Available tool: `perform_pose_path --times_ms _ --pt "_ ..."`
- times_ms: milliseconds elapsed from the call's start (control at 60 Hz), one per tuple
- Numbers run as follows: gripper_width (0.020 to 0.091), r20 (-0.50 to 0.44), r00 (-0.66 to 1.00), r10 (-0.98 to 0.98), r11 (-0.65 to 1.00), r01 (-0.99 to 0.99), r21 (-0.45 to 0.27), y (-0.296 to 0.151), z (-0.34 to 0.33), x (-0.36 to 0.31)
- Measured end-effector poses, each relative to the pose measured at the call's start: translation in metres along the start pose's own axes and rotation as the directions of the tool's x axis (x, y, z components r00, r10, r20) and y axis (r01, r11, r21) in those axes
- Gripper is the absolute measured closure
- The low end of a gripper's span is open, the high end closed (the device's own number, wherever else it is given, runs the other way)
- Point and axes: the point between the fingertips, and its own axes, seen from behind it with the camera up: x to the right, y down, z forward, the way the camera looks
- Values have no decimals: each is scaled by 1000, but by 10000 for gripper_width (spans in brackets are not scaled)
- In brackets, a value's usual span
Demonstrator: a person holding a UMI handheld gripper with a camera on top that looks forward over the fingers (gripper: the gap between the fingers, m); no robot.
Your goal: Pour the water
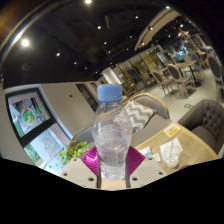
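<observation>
Most of the frame is a dim café-like room with ceiling spotlights across the top and chairs and tables [178, 72] in the upper right, all far beyond the work. At the left of the frame a framed poster [27, 112] leans or hangs on a pale wall, and a grey armchair [207, 118] shows at the right edge.

Closer in, a light wooden table [193, 147] fills the lower right, with a cushion in a zigzag pattern [148, 110] behind it. A clear glass [171, 152] stands on that table to the right of the fingers, probably set there as the vessel to be filled.

The task's own thing, a water bottle [111, 132] with a pale blue cap, stands upright in the lower centre, filling the gap between the fingers. The gripper [111, 160] has its magenta pads [91, 159] against the bottle's sides, so the jaws appear to be pinching it around the lower body; contact on the right side is less plain. Such a low, centred hold would keep the bottle steady for tilting. The cap still looks on, so it seems no water can flow yet. Something green [74, 152] lies just left of the fingers, too small to name.
</observation>
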Motion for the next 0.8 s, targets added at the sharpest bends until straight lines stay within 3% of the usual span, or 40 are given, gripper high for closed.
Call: perform_pose_path --times_ms 117,267,533,800 --pt "786 -109 968 -224 972 231 51 -34 -18 40" --pt "786 -233 893 -384 919 394 -3 -30 -27 115" --pt "785 -300 841 -451 893 419 -168 54 -20 231" --pt "784 -313 833 -456 887 397 -237 102 1 279"
